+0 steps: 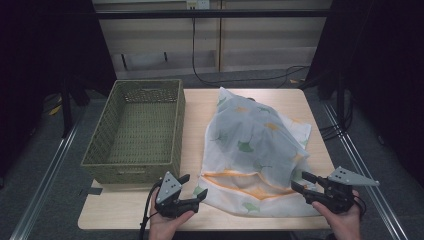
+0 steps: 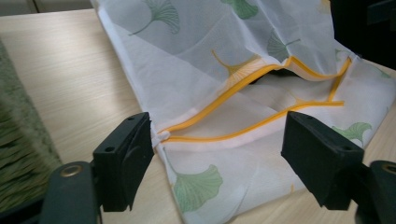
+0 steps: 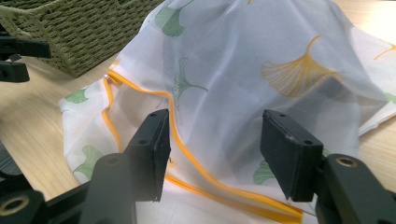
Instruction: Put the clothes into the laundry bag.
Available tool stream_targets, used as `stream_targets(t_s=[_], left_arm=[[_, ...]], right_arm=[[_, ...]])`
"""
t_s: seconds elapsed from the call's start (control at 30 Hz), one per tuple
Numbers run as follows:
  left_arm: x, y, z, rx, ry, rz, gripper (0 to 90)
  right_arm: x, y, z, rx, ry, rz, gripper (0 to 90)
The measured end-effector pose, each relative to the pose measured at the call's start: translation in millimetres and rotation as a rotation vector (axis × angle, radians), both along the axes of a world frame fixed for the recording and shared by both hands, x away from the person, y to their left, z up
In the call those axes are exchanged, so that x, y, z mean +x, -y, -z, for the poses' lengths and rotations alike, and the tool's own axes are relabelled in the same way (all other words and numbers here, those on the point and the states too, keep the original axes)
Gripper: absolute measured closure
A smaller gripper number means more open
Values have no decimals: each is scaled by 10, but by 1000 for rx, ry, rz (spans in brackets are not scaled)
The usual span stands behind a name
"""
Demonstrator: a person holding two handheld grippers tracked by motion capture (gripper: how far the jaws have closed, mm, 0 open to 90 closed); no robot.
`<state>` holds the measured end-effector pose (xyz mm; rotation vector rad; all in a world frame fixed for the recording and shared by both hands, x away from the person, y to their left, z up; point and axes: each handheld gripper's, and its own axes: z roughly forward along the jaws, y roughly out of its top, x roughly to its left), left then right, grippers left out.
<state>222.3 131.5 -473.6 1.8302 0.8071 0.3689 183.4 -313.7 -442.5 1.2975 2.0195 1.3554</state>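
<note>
**Leaf-print mesh bag sitting open-mouthed at the near edge**

At the near edge of the table (image 1: pixel 130 212), both hands hold grippers on either side of the bag's mouth. The left gripper (image 1: pixel 192 189) has its jaws spread, nothing pinched, right at the bag's near-left corner. The right gripper (image 1: pixel 299 181) is spread wide too, with bag fabric just ahead of its jaws and not squeezed.

The bag (image 1: pixel 255 150) is a thin, see-through white mesh thing with green and orange ginkgo leaves printed on it. An orange zipper (image 2: pixel 243 81) runs across its near end and gapes open. The bag bulges up in the middle, so something's inside, though what can't be made out.

Its long axis runs near to far on the right half of the table, mouth toward the person, closed end at the far edge.

Left of it sits a green woven basket (image 1: pixel 135 172).
</note>
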Motion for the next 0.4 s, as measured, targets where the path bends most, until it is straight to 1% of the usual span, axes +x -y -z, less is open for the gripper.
stream_targets(t_s=[0.03,0.07,0.1,0.13,0.2,0.23,0.27,0.3,0.37,0.4], left_arm=[[1,-19,0,-17,-6,-6,257],[6,-29,0,-25,-8,-3,265],[-3,-42,-11,-16,3,-7,264],[-2,-49,-13,-26,16,-2,264],[7,-66,-14,-31,5,-17,264],[15,-76,-7,-33,8,-28,264],[24,-79,0,-51,-1,-37,264],[35,-84,-1,-50,-11,-46,264],[43,-87,-11,-73,-29,-49,265],[53,-85,-15,-81,-30,-35,264]], right_arm=[[-3,21,-13,0,7,9,435],[-5,52,-24,4,17,24,435],[-6,76,-28,12,25,34,444],[-14,106,-28,26,29,51,453],[-26,120,-15,21,28,53,454],[-23,121,-5,21,27,51,456],[-20,117,-1,20,21,49,459],[-15,113,-1,12,23,48,462],[-3,96,3,4,18,34,461],[4,86,11,0,12,25,457]])
